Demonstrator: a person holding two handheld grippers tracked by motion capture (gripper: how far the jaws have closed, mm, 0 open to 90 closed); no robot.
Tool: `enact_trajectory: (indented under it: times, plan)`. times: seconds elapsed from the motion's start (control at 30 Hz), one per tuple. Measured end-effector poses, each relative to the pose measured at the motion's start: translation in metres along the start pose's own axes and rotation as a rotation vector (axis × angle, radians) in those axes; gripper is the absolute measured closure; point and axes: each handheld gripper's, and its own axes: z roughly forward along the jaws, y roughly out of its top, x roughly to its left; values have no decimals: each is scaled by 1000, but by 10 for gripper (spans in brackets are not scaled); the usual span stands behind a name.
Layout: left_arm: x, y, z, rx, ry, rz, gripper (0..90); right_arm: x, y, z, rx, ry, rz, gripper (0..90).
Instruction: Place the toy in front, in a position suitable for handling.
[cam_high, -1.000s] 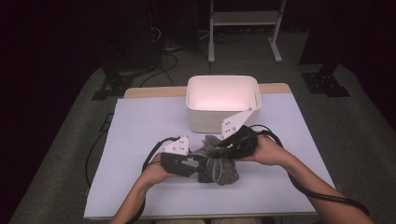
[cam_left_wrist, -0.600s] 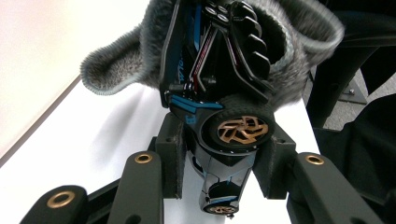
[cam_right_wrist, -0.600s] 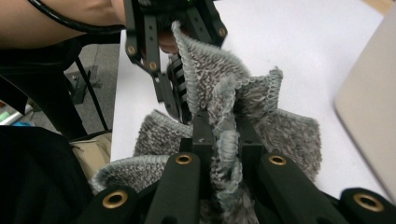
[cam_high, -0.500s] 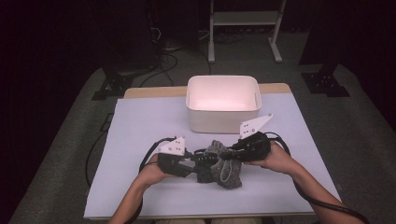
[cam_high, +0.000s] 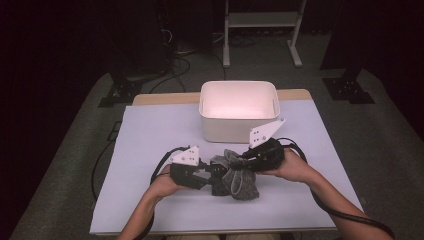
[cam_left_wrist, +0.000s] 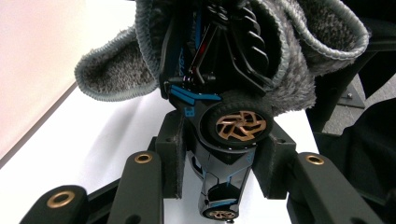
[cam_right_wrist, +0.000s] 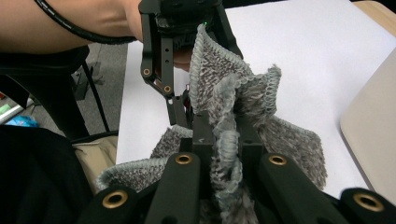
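Evidently the left gripper (cam_left_wrist: 219, 154) pinches a toy car (cam_left_wrist: 224, 140) steady, so the right gripper (cam_right_wrist: 229, 154), fingers clamped on the grey cloth (cam_right_wrist: 233, 107) at the car's twelve o'clock, can wipe it.

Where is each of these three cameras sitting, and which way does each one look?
High view: above the person's side, looking forward and down on the table, the white bin, both forearms and hands.
Left gripper view: rides on the left gripper, looking along its jaws, shut on a toy car half wrapped in the grey cloth.
Right gripper view: rides on the right gripper, looking along its jaws, shut on the cloth's edge, with the other forearm beyond.
Shared: both gripper views show the grey cloth.
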Motion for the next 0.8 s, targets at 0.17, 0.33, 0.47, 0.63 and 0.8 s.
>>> enact_trajectory:
  times: [0.17, 0.33, 0.47, 0.63, 0.8]
  plan:
    - [1, 2, 1, 12, -6, -11, 586, 1, 0, -2, 20, -1, -4, 817]
    - [0, -4, 7, 26, 12, -16, 551, 0, -4, -5, 21, -9, 1, 816]
    - [0, -4, 12, 35, 9, -5, 588, 0, -6, -7, 25, -19, 1, 816]
    - [-2, -1, 12, 20, 7, -4, 594, 2, -4, -10, 21, -26, -12, 817]
    - [-3, 3, 4, 31, 25, 5, 600, 1, -4, -7, 1, -14, 3, 816]
